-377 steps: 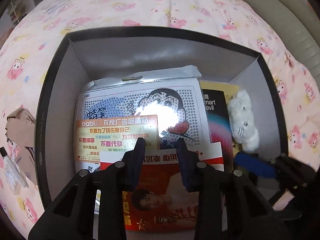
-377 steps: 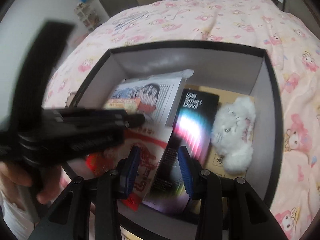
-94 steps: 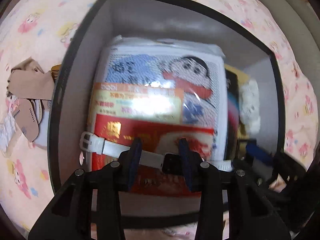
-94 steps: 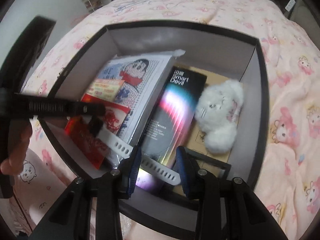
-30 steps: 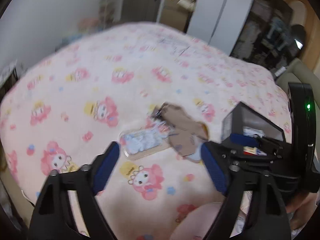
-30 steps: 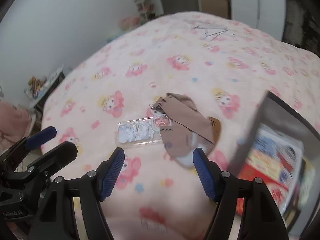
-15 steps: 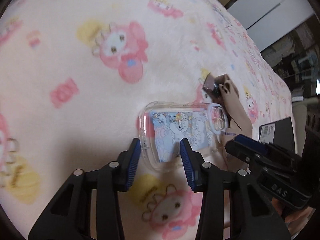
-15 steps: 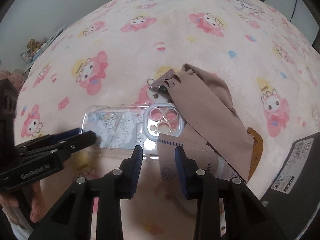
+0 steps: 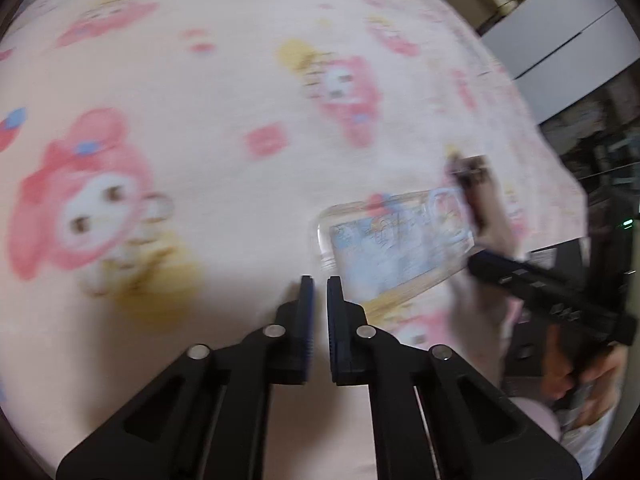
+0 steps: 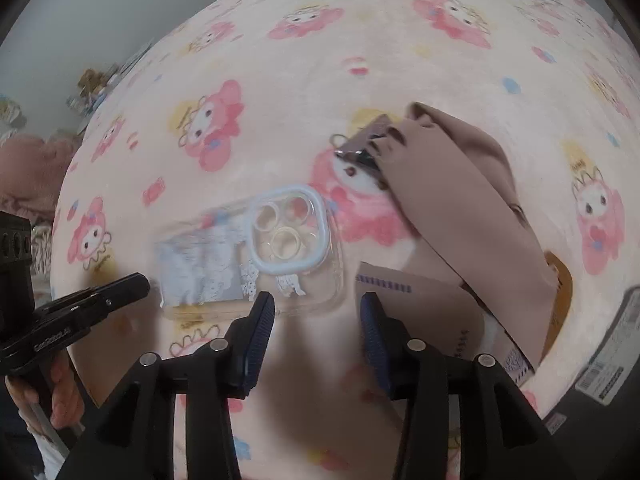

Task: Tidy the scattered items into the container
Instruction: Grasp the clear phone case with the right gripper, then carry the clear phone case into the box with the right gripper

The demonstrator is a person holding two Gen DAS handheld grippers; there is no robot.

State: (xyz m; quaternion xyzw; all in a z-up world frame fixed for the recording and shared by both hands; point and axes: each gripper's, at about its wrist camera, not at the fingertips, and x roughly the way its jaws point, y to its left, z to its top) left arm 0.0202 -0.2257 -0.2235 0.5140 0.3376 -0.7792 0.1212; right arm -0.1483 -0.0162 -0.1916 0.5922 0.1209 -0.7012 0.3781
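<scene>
A clear phone case [image 10: 224,264] with a cartoon print lies flat on the pink bedspread [image 10: 280,92]. Its camera ring points toward a brown cloth [image 10: 468,200]. My right gripper [image 10: 316,306] hangs just over the case's camera end. Its jaws are opening, and only the case's near corner lies between the fingers, untouched. My left gripper [image 9: 318,280] is shut, with nothing seen between its pads. Its tips sit at the other end of the phone case [image 9: 396,244]. In the right wrist view the left gripper [image 10: 142,282] shows beside that end.
A small dark metallic item [image 10: 360,152] pokes out from under the brown cloth. A tan packet with purple print [image 10: 420,300] and a brown wooden piece [image 10: 560,292] lie under it. The black box [image 10: 612,344] with a label stands at the right. A hand [image 10: 60,392] holds the left gripper.
Both grippers have dropped onto the bed by the phone case. The left jaws have shut and slid off the case to its end. The right jaws have widened at the camera end.
</scene>
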